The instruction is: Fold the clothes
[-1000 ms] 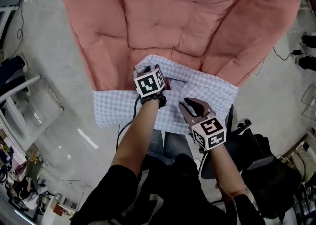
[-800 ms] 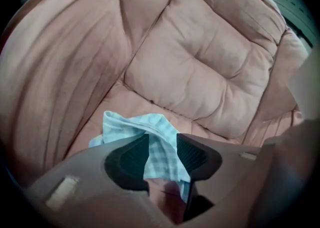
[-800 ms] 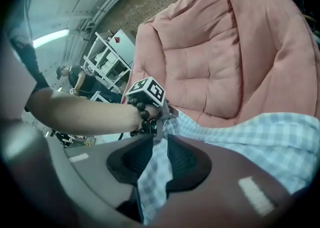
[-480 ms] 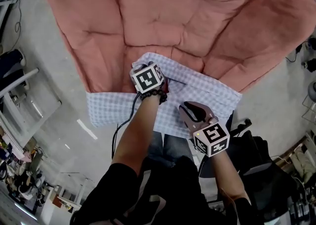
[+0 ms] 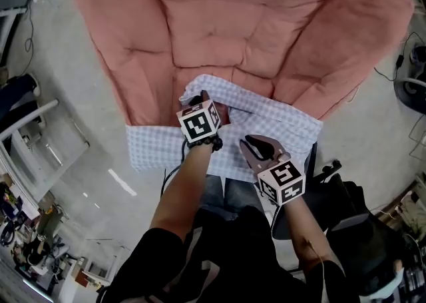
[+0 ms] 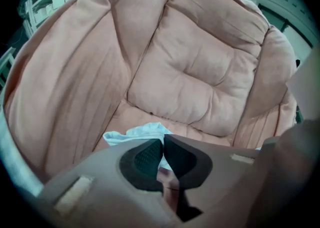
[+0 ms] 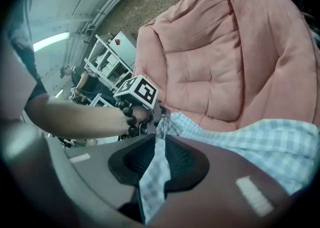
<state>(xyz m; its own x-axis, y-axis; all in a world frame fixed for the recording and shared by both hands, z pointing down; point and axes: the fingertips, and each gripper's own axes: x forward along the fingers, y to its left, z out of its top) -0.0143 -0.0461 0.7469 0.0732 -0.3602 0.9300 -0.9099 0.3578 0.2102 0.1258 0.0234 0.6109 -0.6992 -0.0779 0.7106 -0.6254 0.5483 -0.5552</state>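
Left tool had just gone from half-open to fully closed, apparently pinching the far edge of the shirt lying mid-frame on the chair front, while right tool clamped its near edge narrowly, so the fold looked ready to start.

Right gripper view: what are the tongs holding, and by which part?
The right tongs, jaws closing, pinch the shirt by a pulled-up fold on its near side.
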